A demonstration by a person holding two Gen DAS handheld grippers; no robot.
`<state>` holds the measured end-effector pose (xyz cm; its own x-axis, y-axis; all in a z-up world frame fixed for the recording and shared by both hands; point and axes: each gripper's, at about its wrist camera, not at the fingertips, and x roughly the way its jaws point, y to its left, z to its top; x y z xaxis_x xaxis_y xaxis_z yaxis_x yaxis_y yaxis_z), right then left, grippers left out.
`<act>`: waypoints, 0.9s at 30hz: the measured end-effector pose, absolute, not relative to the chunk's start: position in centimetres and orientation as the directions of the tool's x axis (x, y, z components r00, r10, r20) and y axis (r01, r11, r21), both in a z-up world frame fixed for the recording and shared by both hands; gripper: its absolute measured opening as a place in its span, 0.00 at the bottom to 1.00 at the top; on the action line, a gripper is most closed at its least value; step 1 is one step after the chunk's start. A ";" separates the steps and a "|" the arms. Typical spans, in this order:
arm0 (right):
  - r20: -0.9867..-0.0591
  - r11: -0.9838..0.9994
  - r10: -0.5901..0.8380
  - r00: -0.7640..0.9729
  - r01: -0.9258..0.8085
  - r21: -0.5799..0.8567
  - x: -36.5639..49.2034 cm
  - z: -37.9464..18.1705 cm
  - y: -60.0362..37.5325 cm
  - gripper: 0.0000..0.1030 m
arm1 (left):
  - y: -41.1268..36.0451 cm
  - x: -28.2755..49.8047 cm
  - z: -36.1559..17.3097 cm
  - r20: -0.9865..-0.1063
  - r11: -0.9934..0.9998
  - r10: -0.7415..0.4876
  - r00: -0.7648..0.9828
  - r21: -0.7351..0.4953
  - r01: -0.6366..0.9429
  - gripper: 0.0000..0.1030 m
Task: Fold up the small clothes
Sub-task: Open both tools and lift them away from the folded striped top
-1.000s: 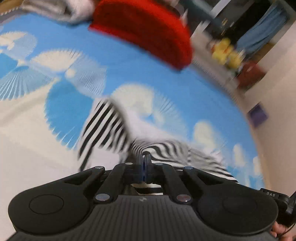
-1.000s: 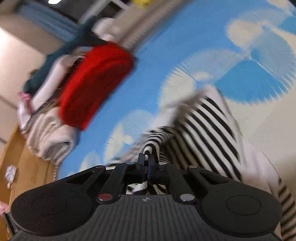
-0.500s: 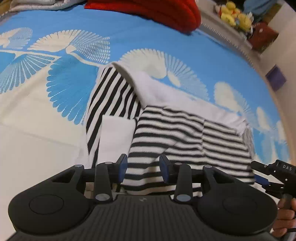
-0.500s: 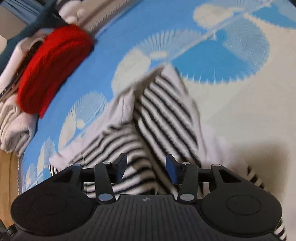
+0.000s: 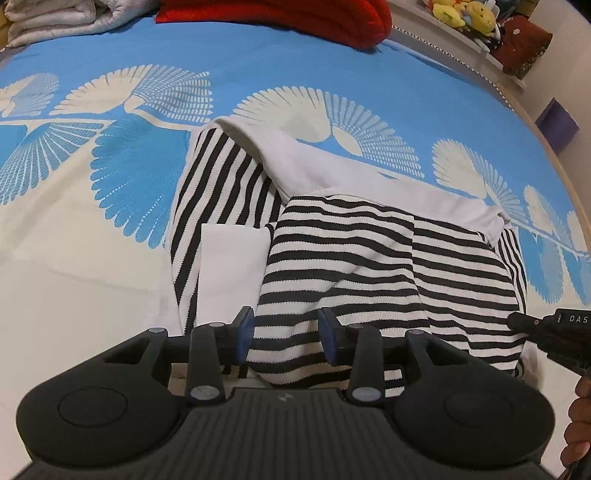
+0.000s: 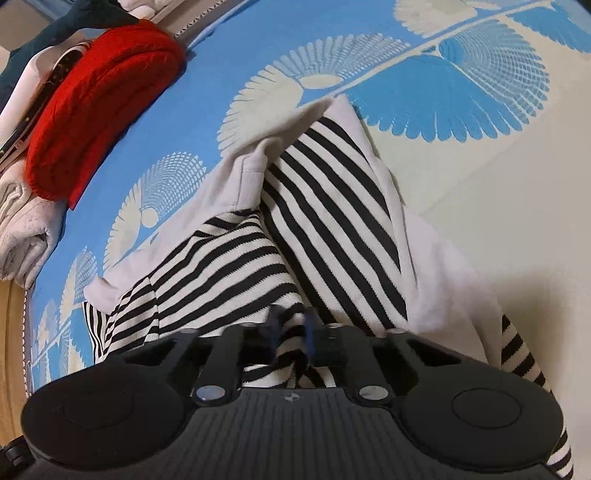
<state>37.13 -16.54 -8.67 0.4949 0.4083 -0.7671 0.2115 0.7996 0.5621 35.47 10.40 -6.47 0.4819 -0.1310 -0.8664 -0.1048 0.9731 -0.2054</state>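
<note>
striped garment [image 5: 343, 266] | lies part-folded on blue patterned bedspread [image 5: 295, 62] | left gripper [image 5: 286, 334] jaws apart, straddling its near edge, not pinching | right gripper [image 6: 291, 332] clamped on striped fabric fold

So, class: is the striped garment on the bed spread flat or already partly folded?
Partly folded. The striped garment has a flap doubled over itself, its stripes crossing those beneath, with white lining turned out on the bedspread.

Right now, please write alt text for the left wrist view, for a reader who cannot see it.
The left gripper, jaws open, hovers over the near edge of a black-and-white striped garment lying partly folded on a blue and cream bedspread. A red cushion lies at the far edge.
</note>
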 end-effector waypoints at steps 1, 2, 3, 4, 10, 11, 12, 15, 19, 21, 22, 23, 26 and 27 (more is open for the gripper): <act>-0.764 0.805 0.400 0.506 0.203 0.557 37.1 -8.4 -16.5 0.03 | 10.4 35.5 -6.4 -0.866 0.973 -0.134 0.482 -0.208 -0.103 0.41; -0.761 0.811 0.389 0.519 0.199 0.550 37.0 -8.1 -16.5 0.02 | 10.4 35.5 -6.4 -0.866 0.973 -0.136 0.482 -0.209 -0.101 0.41; -0.756 0.818 0.372 0.538 0.195 0.541 37.0 -7.8 -16.6 0.02 | 10.4 35.5 -6.4 -0.866 0.973 -0.138 0.481 -0.209 -0.098 0.41; -0.752 0.830 0.350 0.558 0.187 0.525 37.0 -7.4 -16.6 0.01 | 10.4 35.5 -6.4 -0.866 0.973 -0.141 0.480 -0.210 -0.095 0.41; -0.787 0.853 0.298 0.540 0.218 0.474 37.5 -8.3 -17.1 0.08 | 10.6 35.7 -7.3 -0.880 0.972 -0.153 0.449 -0.215 -0.090 0.42; -0.807 0.860 0.306 0.505 0.217 0.462 37.7 -8.8 -16.9 0.12 | 10.6 35.7 -7.7 -0.886 0.972 -0.159 0.436 -0.219 -0.090 0.42; -0.823 0.865 0.319 0.470 0.211 0.455 37.8 -9.2 -16.6 0.23 | 10.7 35.8 -8.2 -0.892 0.971 -0.165 0.422 -0.223 -0.091 0.42; -0.818 0.860 0.300 0.490 0.233 0.455 37.3 -8.9 -16.5 0.29 | 11.0 35.9 -9.6 -0.909 0.970 -0.163 0.384 -0.219 -0.107 0.42; -0.835 0.890 0.285 0.471 0.194 0.413 37.7 -9.6 -16.0 0.31 | 10.8 36.0 -9.7 -0.911 0.973 -0.160 0.380 -0.211 -0.098 0.42; -0.842 0.867 0.303 0.447 0.238 0.438 37.7 -10.6 -16.6 0.31 | 10.4 35.8 -8.7 -0.903 0.976 -0.156 0.401 -0.204 -0.080 0.42; -0.839 0.863 0.304 0.451 0.242 0.443 37.7 -10.6 -16.8 0.31 | 10.2 35.8 -8.1 -0.891 0.977 -0.159 0.425 -0.205 -0.064 0.42; -0.841 0.866 0.294 0.455 0.245 0.436 37.7 -10.3 -16.8 0.31 | 9.9 35.6 -7.4 -0.878 0.977 -0.163 0.450 -0.206 -0.048 0.42; -0.826 0.869 0.191 0.530 0.301 0.393 36.9 -8.1 -17.5 0.34 | 9.2 35.5 -5.8 -0.827 0.970 -0.204 0.525 -0.243 -0.007 0.42; -0.796 0.873 0.170 0.581 0.286 0.395 36.4 -6.8 -17.4 0.34 | 8.8 35.5 -5.5 -0.814 0.967 -0.222 0.537 -0.254 0.015 0.42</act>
